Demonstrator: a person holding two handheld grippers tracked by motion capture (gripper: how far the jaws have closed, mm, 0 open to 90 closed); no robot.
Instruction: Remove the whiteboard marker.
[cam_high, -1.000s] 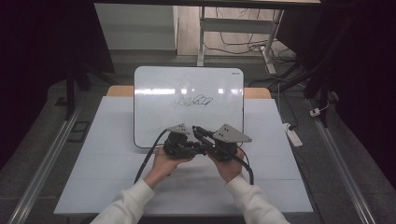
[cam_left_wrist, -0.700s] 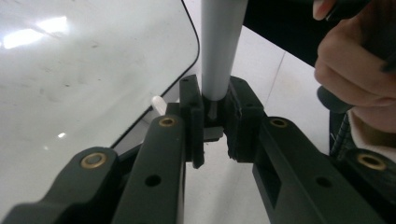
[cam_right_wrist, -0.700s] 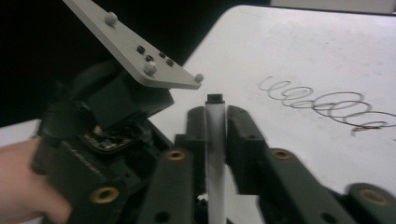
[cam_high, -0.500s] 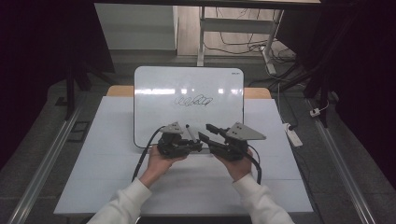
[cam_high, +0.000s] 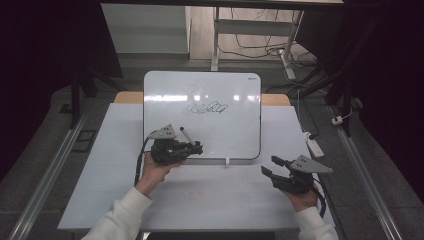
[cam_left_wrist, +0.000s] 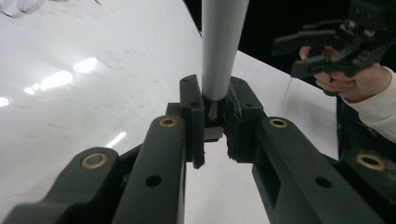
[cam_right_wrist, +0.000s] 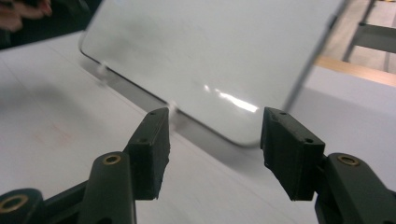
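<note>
A whiteboard (cam_high: 202, 120) lies on the table with a black scribble (cam_high: 207, 107) near its middle. My left gripper (cam_high: 196, 146) hovers over the board's front left part, shut on a grey marker (cam_high: 186, 135) that sticks up and back. In the left gripper view the marker's barrel (cam_left_wrist: 219, 46) is clamped between the pads of the left gripper (cam_left_wrist: 215, 126). My right gripper (cam_high: 268, 166) is off the board's front right corner. Its jaws have just been opening and nothing is between them. In the right gripper view the right gripper (cam_right_wrist: 215, 140) faces the whiteboard (cam_right_wrist: 210, 56).
A small white piece (cam_high: 227, 161) sits at the board's front edge. The pale table (cam_high: 210, 200) stretches between my hands. A white power strip (cam_high: 314, 145) lies at the table's right edge. Table legs and cables (cam_high: 250, 45) stand beyond the far edge.
The right gripper has pulled away from the left one, moving right and toward the front edge, and its jaws have opened. The left gripper has shifted slightly left with the marker.
</note>
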